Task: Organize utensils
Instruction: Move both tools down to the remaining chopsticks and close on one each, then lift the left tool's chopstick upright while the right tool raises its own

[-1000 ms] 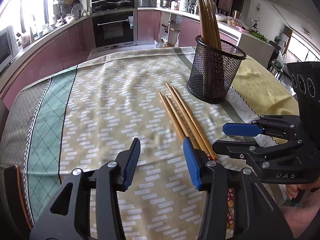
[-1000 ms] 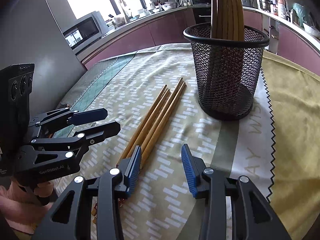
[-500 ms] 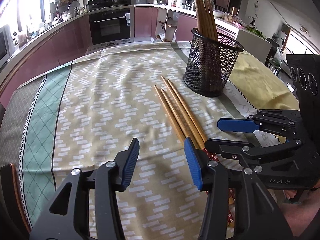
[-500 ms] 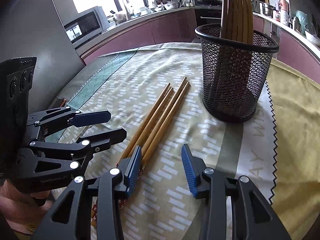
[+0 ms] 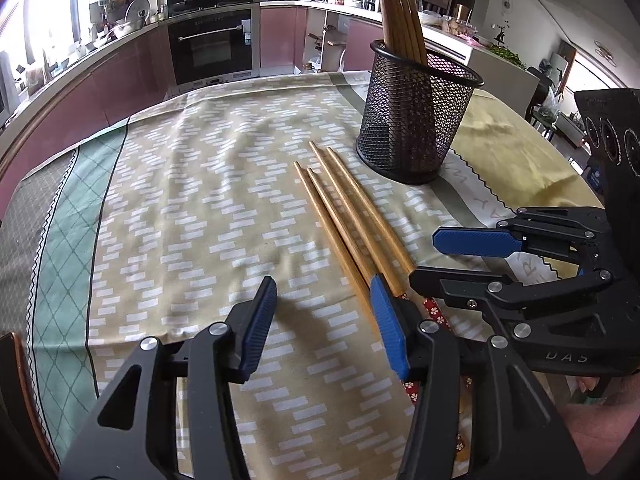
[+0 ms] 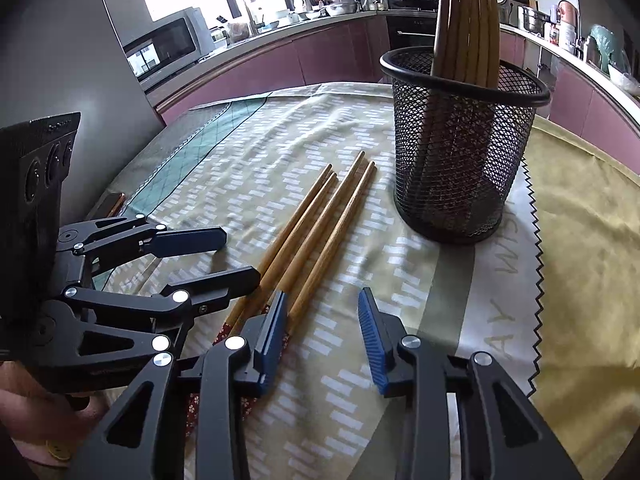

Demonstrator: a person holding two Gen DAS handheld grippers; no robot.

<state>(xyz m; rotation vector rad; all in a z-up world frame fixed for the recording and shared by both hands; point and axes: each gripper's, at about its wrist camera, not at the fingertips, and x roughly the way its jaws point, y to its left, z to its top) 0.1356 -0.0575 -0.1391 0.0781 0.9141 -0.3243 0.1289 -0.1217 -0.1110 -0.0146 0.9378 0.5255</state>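
Observation:
Several wooden chopsticks [image 5: 344,216] lie side by side on the patterned tablecloth, also in the right wrist view [image 6: 316,236]. Their decorated red ends lie under both grippers. A black mesh holder [image 5: 416,120] stands just past their tips with several chopsticks upright in it; it also shows in the right wrist view [image 6: 460,152]. My left gripper [image 5: 324,304] is open and empty, its right finger over the chopsticks' near ends. My right gripper [image 6: 322,320] is open and empty, its left finger over the same ends. Each gripper shows in the other's view: the right [image 5: 452,256], the left [image 6: 224,256].
The tablecloth [image 5: 180,220] covers a round table. A wooden chair back [image 5: 16,380] is at the near left edge. Kitchen counters, an oven [image 5: 212,48] and a microwave [image 6: 168,48] lie beyond the table.
Both grippers have moved slightly back and up from the holder, which now sits farther off in both views. Both stay open. The chopsticks have not moved.

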